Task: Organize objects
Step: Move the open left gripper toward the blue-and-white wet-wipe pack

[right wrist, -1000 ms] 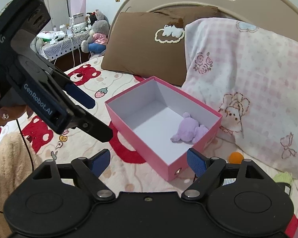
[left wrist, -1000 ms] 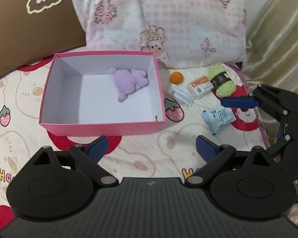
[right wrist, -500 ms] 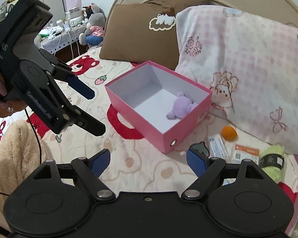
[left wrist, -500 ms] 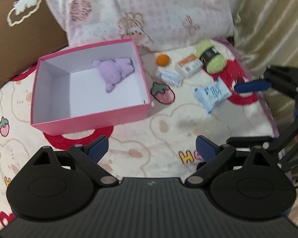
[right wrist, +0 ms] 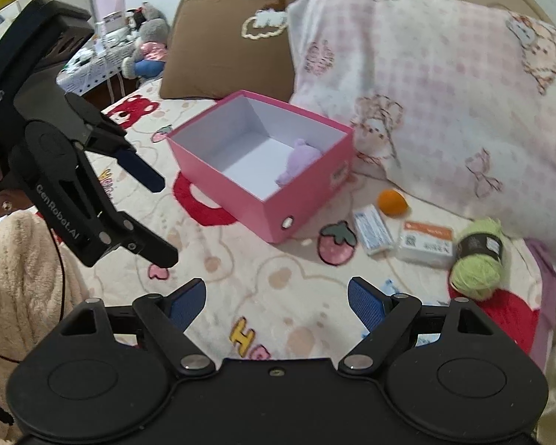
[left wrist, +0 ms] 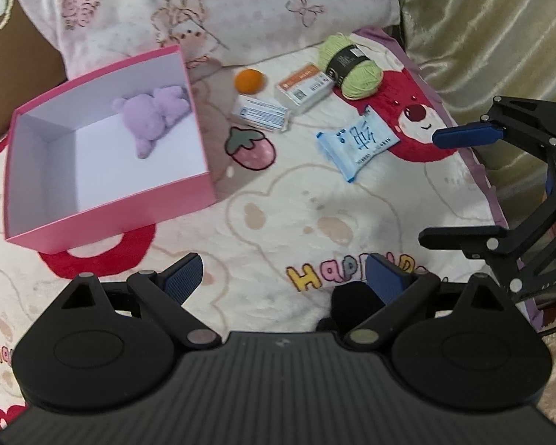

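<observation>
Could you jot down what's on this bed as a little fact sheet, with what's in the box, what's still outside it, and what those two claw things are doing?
Container: pink box, open, on the bedspread
Inside the box: purple plush toy
Outside the box: orange ball, white packet, orange-and-white carton, green yarn ball, blue tissue pack
Behind: pink checked pillow, brown pillow
Left gripper: open, holding nothing, above the bedspread
Right gripper: open, holding nothing, above the bedspread
</observation>
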The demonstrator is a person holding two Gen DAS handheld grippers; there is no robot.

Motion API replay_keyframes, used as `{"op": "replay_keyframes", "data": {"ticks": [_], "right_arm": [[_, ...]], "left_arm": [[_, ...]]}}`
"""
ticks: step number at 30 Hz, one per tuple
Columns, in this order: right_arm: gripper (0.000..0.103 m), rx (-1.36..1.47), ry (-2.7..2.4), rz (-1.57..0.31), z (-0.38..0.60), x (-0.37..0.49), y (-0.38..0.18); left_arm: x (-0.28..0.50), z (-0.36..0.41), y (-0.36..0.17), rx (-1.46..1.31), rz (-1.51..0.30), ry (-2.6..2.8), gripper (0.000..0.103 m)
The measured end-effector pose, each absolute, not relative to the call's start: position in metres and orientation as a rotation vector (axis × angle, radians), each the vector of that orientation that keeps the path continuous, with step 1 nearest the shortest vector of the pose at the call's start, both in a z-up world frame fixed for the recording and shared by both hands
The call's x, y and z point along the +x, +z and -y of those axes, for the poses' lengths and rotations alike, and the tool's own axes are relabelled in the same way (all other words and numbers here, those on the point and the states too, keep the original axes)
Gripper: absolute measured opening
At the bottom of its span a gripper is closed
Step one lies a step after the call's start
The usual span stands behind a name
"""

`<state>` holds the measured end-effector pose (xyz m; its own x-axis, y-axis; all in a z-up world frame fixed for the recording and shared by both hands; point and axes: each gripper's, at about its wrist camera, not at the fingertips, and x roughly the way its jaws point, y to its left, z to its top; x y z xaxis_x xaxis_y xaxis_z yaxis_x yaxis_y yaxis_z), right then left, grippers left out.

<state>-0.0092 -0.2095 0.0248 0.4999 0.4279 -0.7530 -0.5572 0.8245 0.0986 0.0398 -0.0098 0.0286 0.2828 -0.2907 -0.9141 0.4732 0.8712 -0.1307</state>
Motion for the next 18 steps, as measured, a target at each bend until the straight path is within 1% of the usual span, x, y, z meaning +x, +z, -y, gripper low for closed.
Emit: {"op": "replay_keyframes", "data": {"ticks": [7, 12, 18], "right_arm": [[0.087, -0.133, 0.557, -0.874, 0.236, -0.007, 0.011], [0.087, -0.107, 0.527, -0.890, 0.254, -0.004, -0.001], [0.087, -0.100, 0.478, -0.902, 0.274, 0.000, -0.020]], "left_arm": [[0.050, 0.038, 0.009, 0.188, -1.222, -0.528, 0.095], [0.056, 0.056, -0.007, 0.260, -1.247, -0.525, 0.095], [0.065, 0.069, -0.025, 0.240, -1.272, -0.532, 0.095]]}}
